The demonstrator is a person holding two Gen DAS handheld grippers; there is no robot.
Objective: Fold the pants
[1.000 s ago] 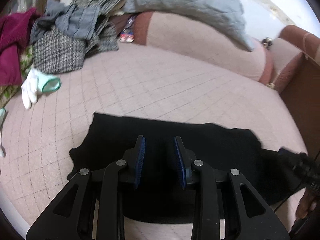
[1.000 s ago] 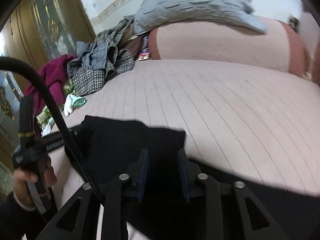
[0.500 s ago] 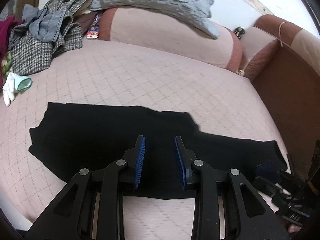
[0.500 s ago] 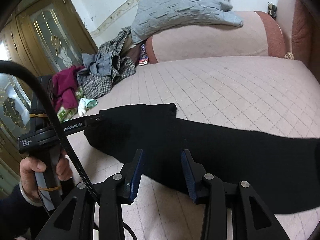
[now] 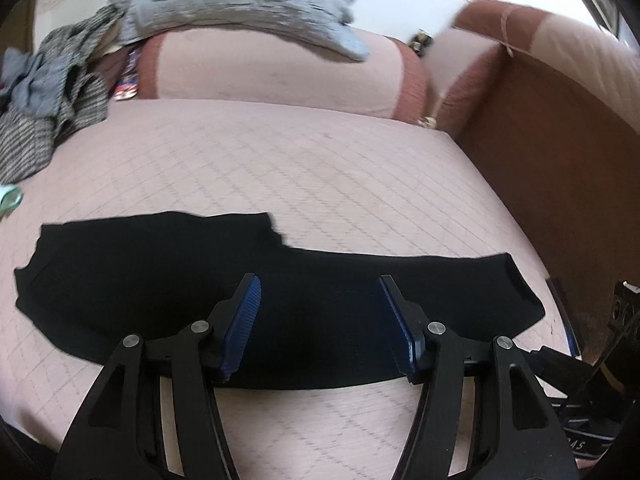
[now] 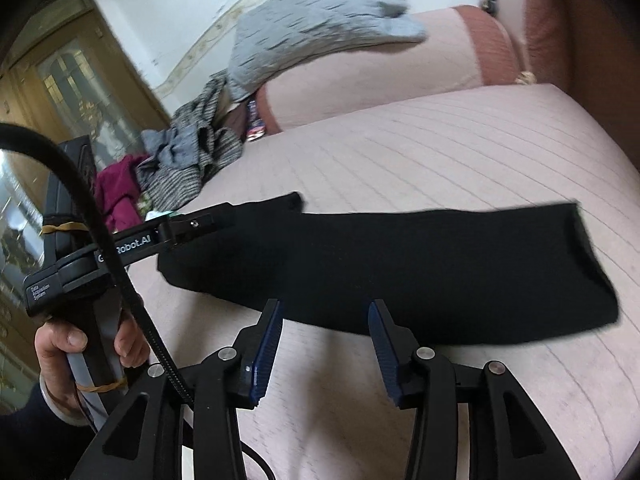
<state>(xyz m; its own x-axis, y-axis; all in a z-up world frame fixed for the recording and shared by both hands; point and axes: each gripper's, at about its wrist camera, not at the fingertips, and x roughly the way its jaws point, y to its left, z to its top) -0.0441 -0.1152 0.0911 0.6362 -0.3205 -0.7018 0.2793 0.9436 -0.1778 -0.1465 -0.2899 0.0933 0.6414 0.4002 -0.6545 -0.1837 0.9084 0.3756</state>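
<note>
Black pants (image 5: 160, 280) lie flat in a long strip across the pink quilted bed (image 5: 304, 168). In the left wrist view my left gripper (image 5: 318, 296) hovers over the middle of the strip, its jaws opening wide, nothing pinched between the blue pads (image 5: 240, 328). In the right wrist view the pants (image 6: 440, 264) stretch from left to right. My right gripper (image 6: 326, 316) hangs at their near edge, jaws opening, nothing between them. The left gripper (image 6: 208, 220) shows there too, held by a hand (image 6: 72, 344), its tip over the pants' left end.
A pile of grey and checked clothes (image 5: 48, 92) lies at the far left of the bed, with a maroon garment (image 6: 116, 192) beside it. A grey quilted pillow (image 5: 248, 4) rests on the pink bolster (image 5: 260, 68). A brown headboard (image 5: 552, 168) bounds the right side.
Both grippers pulled back from the pants and opened wider; the left one opened the most. The pants now lie stretched out longer, with their right end in view.
</note>
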